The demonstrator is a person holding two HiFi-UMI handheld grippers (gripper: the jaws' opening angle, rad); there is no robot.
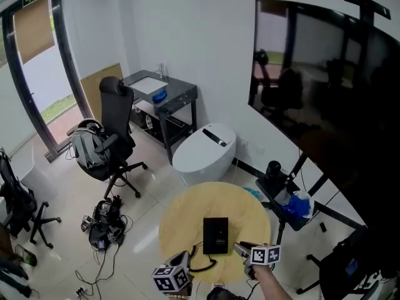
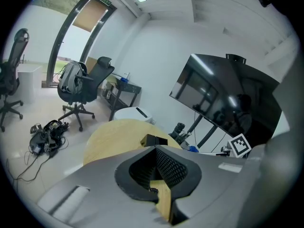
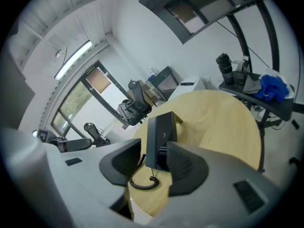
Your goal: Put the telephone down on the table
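Observation:
The black telephone (image 1: 215, 235) lies flat on the round wooden table (image 1: 187, 214), and its coiled cord (image 1: 204, 265) curls off the near end. My right gripper (image 1: 241, 249) hovers just right of the phone's near corner. In the right gripper view the right gripper (image 3: 154, 148) is open, and the telephone (image 3: 160, 136) and cord (image 3: 144, 181) show beyond the gap, untouched. My left gripper (image 1: 186, 256) hangs at the table's near edge, left of the cord. In the left gripper view the left gripper (image 2: 155, 148) has its pads meeting at the tips with nothing between, and the telephone (image 2: 156, 140) sits just past them.
A white oval unit (image 1: 205, 152) stands on the floor behind the table. A stand with a blue cloth (image 1: 295, 205) is at the table's right. A large dark screen (image 1: 331, 105) fills the right side. A black office chair (image 1: 115, 136), a dark desk (image 1: 159, 95) and floor cables (image 1: 103, 224) are at left.

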